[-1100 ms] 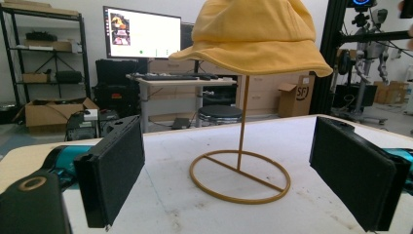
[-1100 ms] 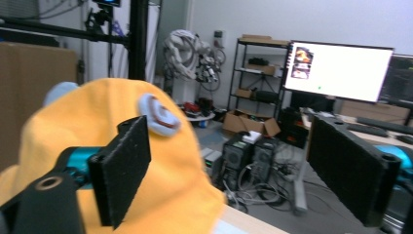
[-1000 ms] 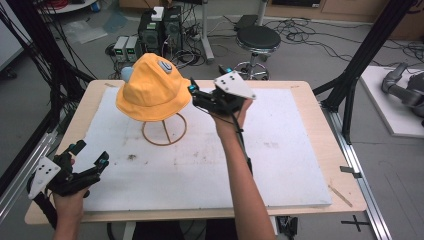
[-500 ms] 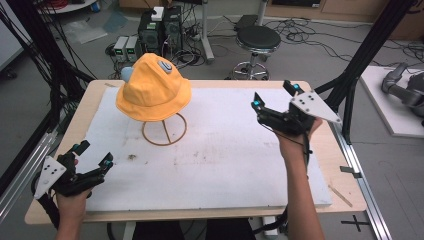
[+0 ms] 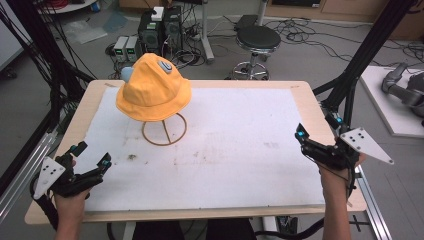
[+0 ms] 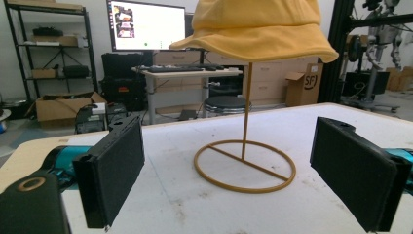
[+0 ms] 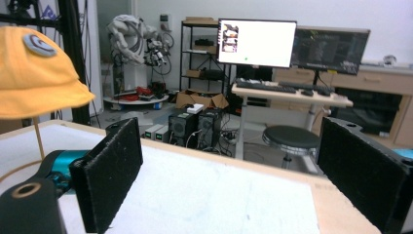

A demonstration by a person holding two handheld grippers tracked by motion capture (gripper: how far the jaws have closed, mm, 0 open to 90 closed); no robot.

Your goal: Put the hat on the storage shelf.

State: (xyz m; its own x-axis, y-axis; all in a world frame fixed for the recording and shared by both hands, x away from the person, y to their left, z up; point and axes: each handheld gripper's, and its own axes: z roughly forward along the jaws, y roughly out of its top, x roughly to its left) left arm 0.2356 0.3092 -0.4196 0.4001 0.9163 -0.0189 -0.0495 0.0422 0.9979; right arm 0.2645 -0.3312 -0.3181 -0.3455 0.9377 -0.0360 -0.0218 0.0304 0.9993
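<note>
**Mia:** From the high view, where is the hat?

**Ben:** The yellow hat sits on a thin wire stand at the far left of the white mat. The stand's round foot lies flat on the mat, and its stick goes straight up into the hat.

**Mia:** And the claws?

**Ben:** The left gripper is at the near left corner, open, holding nothing. The right gripper is at the right edge, also open and empty. The hat is well apart from both, but I think the left one is nearer. The hat lies far and a bit right of it.

**Mia:** What about the left gripper view?

**Ben:** The two black jaws are wide apart with nothing between them. The stand is right ahead, between the jaws but farther off. The hat is up high on top of the stick.

**Mia:** And the right gripper view?

**Ben:** Its jaws are wide apart and empty too. The hat is off at the left edge, far away. This claw points at the room, not the hat. So I would guess the left hand goes for it.
</note>
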